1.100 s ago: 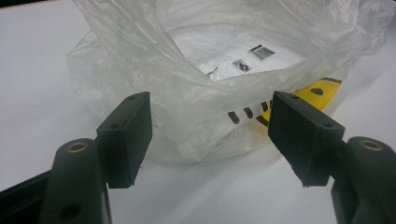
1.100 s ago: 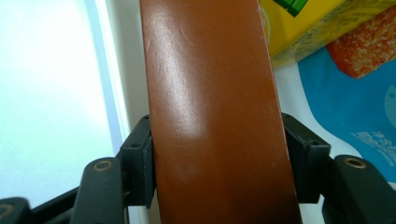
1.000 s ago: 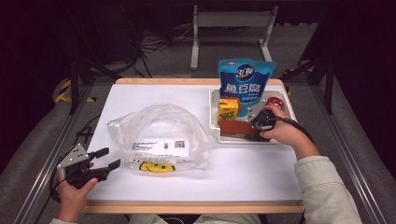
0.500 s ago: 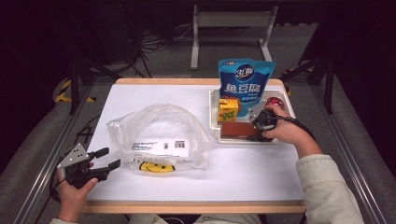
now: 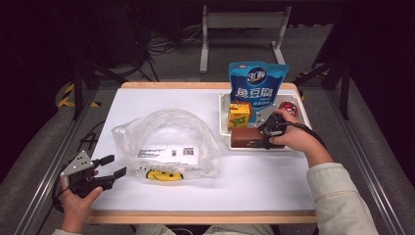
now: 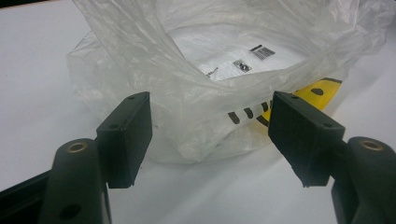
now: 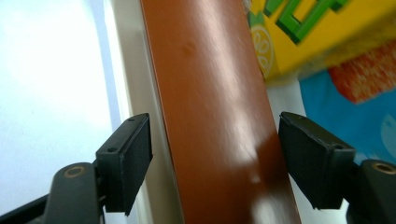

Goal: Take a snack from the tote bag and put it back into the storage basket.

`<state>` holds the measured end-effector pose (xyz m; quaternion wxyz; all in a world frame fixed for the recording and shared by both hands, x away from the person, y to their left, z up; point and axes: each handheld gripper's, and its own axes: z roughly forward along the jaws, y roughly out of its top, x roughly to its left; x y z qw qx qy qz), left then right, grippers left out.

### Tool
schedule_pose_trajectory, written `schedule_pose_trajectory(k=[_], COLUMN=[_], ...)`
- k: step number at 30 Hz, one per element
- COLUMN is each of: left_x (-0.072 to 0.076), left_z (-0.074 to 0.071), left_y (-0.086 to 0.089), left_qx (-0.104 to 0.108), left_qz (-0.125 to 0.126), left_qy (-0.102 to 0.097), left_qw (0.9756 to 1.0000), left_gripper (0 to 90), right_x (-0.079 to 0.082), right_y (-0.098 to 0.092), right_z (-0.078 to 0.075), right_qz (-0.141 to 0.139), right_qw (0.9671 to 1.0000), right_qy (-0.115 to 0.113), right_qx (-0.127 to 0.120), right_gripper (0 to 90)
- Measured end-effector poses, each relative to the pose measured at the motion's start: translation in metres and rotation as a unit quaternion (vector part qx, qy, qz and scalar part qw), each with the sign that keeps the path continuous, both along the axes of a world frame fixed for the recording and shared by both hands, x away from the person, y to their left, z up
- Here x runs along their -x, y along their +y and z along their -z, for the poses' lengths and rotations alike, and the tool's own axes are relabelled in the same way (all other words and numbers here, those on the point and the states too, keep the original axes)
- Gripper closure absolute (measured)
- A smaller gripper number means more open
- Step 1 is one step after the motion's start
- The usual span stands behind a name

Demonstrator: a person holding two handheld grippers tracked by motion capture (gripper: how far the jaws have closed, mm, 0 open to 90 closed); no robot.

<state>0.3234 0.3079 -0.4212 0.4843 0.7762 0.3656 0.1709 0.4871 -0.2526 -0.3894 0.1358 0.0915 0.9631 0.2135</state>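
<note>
Dark floor surrounds the desk, a white top with a pale wood edge, and a tangle of cables and a white metal stand sit on the floor beyond its far side. Grey rails run along the floor at both sides of the desk.

A white tray lies on the far right part of the desk and serves as the landmark. Inside it, along its near wall, lies a brown box. Just behind the box stands a yellow carton, and at the tray's far end a blue pouch stands upright. A small red thing lies at the tray's far right corner.

The right hand-held gripper reaches into the tray at the brown box. In the right gripper view its jaws straddle the box with a gap on each side, not pressing it; they have just been opening.

Well to the left of the tray lies a clear plastic bag with a printed label and a yellow smiley face. The left hand-held gripper rests at the desk's near left corner, far from the tray, its jaws spread and pointed at the bag, holding nothing.
</note>
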Motion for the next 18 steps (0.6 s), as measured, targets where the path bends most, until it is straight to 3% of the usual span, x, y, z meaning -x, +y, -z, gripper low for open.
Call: schedule_pose_trajectory(k=[2, 4, 9, 13, 18], left_x=[0.0, 0.0, 0.0, 0.0, -0.002], left_z=[0.0, 0.0, 0.0, 0.0, 0.0], left_y=[0.0, 0.001, 0.001, 0.0, -0.001], left_qx=[0.0, -0.002, -0.001, 0.001, -0.001], left_qz=[0.001, 0.001, 0.002, 0.002, 0.003], left_qy=[-0.001, -0.002, -0.001, -0.001, -0.001], left_qw=[1.0, 1.0, 1.0, 1.0, 1.0], left_gripper=[31.1, 31.1, 31.0, 31.0, 31.0], right_x=[0.0, -0.001, 0.0, 0.0, 0.006], right_y=[0.002, 0.004, 0.001, 0.0, -0.003], right_z=[0.001, 0.0, -0.005, -0.005, -0.009], right_qz=[-0.003, -0.009, -0.03, -0.014, 0.001], right_qw=[1.0, 0.9998, 0.9993, 0.9998, 0.9999], right_qy=[-0.001, -0.003, -0.006, 0.0, -0.016], right_qx=[0.004, 0.019, 0.021, 0.015, -0.006], right_gripper=[30.0, 36.2, 40.0, 35.7, 29.4])
